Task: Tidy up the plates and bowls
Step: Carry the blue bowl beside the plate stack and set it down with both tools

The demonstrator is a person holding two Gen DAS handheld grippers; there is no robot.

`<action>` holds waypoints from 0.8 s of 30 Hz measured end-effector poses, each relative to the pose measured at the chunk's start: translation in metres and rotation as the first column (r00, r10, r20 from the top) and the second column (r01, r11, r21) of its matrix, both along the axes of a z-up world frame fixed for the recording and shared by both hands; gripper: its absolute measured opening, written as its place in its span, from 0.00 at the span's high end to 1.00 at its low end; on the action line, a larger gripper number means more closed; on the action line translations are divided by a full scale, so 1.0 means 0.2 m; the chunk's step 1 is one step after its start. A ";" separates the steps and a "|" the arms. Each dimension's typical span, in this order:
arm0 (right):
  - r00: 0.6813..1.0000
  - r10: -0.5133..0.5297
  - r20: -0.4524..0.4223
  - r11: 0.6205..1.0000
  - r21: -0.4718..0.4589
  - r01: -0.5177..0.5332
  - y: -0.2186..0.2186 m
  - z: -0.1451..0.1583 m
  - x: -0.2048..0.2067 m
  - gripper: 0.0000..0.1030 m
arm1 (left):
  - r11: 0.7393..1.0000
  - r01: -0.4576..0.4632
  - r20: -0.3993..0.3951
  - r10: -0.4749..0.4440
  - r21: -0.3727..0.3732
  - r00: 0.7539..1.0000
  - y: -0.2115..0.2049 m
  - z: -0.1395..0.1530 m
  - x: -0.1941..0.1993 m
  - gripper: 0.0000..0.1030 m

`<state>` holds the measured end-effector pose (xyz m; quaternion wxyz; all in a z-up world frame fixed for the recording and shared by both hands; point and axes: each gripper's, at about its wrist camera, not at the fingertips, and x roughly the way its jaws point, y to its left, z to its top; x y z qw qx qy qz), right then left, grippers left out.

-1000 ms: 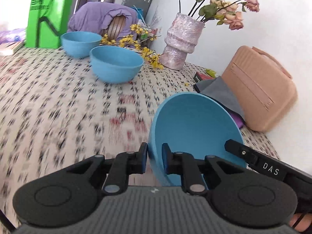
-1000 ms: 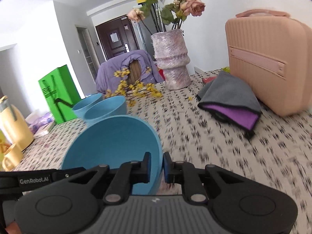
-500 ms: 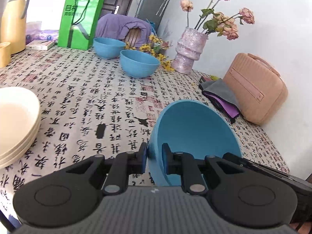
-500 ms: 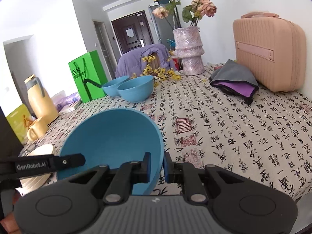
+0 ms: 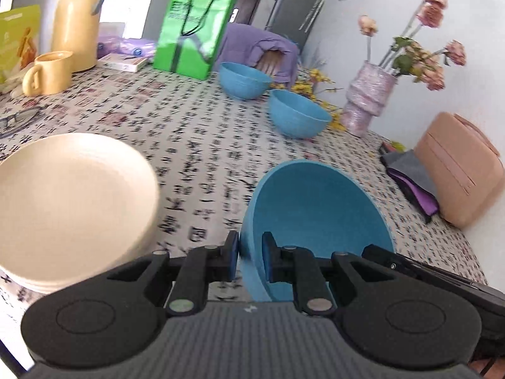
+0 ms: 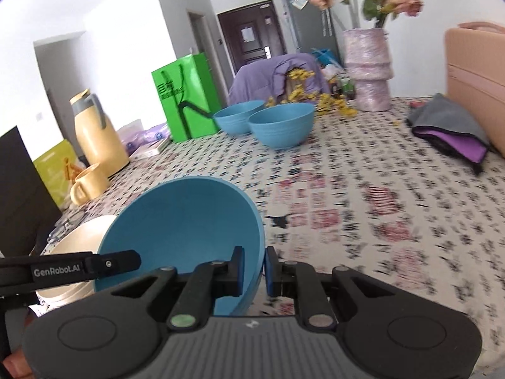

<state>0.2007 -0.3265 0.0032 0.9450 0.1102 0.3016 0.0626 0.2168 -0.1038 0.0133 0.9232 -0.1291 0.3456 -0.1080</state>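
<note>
A blue bowl (image 5: 315, 218) is held above the table by both grippers, one on each side of its rim. My left gripper (image 5: 249, 259) is shut on its left rim. My right gripper (image 6: 255, 268) is shut on the right rim of the same bowl (image 6: 183, 221). A stack of cream plates (image 5: 69, 202) lies at the near left, just left of the bowl; its edge shows in the right wrist view (image 6: 79, 237). Two more blue bowls (image 5: 298, 117) (image 5: 244, 80) sit upright at the far side (image 6: 281, 123) (image 6: 238, 117).
A yellow mug (image 5: 50, 72), yellow thermos (image 5: 79, 15) and green bag (image 5: 192, 28) stand at the far left. Glasses (image 5: 19, 118) lie near the plates. A pink vase (image 5: 366, 101), pink case (image 5: 460, 167) and folded cloth (image 5: 410, 173) are at the right.
Both grippers have carried the bowl to the left, toward the plate stack, which has come much closer in the left wrist view. The grips on the rim are unchanged.
</note>
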 end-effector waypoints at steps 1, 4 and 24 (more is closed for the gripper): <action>1.000 0.009 -0.003 1.000 0.002 -0.009 0.02 0.00 0.02 0.87 | 1.000 -0.006 -0.005 0.006 0.000 1.000 0.03 -0.01 0.02 0.85; 0.999 0.028 -0.016 1.000 0.001 -0.028 0.08 -0.01 0.08 0.85 | 1.000 -0.019 -0.030 0.019 -0.006 0.999 0.09 -0.03 0.06 0.85; 1.000 0.012 0.007 1.000 -0.009 -0.012 0.07 0.00 0.11 0.79 | 0.999 -0.011 0.064 0.008 0.052 0.998 0.16 0.02 0.07 0.59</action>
